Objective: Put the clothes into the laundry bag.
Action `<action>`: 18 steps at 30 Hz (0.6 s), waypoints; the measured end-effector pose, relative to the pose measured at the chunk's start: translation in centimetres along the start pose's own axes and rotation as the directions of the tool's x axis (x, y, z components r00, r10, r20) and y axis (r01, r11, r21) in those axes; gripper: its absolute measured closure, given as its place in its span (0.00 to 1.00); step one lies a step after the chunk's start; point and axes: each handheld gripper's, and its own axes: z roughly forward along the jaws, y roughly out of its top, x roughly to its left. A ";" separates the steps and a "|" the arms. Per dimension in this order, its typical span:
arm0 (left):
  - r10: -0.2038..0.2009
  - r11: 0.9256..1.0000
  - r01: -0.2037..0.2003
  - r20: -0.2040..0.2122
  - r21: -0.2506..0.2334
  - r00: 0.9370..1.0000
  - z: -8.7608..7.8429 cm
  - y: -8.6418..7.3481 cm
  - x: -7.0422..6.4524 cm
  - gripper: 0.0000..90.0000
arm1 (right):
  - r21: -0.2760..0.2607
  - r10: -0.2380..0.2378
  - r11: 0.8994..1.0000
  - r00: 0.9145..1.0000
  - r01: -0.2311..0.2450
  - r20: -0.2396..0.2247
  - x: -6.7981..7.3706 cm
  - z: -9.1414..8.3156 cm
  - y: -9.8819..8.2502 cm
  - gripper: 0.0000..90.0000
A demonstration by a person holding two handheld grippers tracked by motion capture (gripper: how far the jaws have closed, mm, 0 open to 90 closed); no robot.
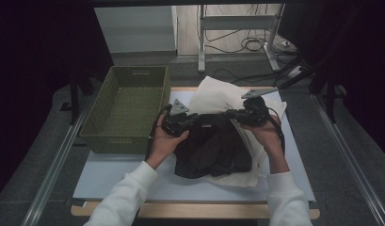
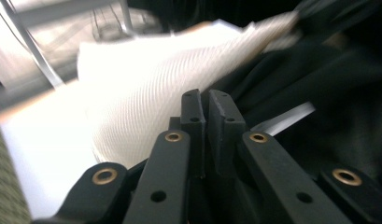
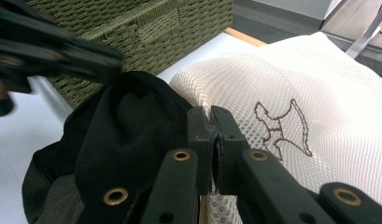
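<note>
A black garment lies bunched on a white mesh bag at the middle of the table. My left gripper is at the garment's far left edge, shut on a fold of it. In the right gripper view the cloth rises to a peak at the left gripper's tip. My right gripper is close by on the right, shut on the edge of the mesh bag, which bears a small stitched figure. The jaws in the left gripper view stand together, with dark cloth to their right.
A green woven basket stands left of the bag with nothing in it. The pale table top shows in front of the basket. Beyond the table are a desk frame and floor cables.
</note>
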 end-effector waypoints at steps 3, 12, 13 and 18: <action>-0.016 0.999 0.013 0.052 0.052 0.999 1.4 -1.1 0.0 0.97 | 0.001 -0.001 1.000 1.000 0.001 -0.002 0.0 0.0 0.0 0.97; -0.011 0.995 -0.001 0.115 0.102 0.993 3.9 -2.0 -1.5 1.00 | -0.001 -0.008 1.000 1.000 0.008 -0.012 0.3 0.0 0.1 0.97; 0.000 0.994 -0.012 0.114 0.105 0.993 4.1 -2.0 -1.7 1.00 | 0.000 -0.010 1.000 1.000 0.010 -0.014 0.3 0.0 0.2 0.97; 0.058 0.990 -0.067 0.080 0.120 0.995 5.8 -1.5 -2.7 1.00 | 0.004 -0.012 1.000 1.000 0.013 -0.017 0.5 0.1 0.2 0.97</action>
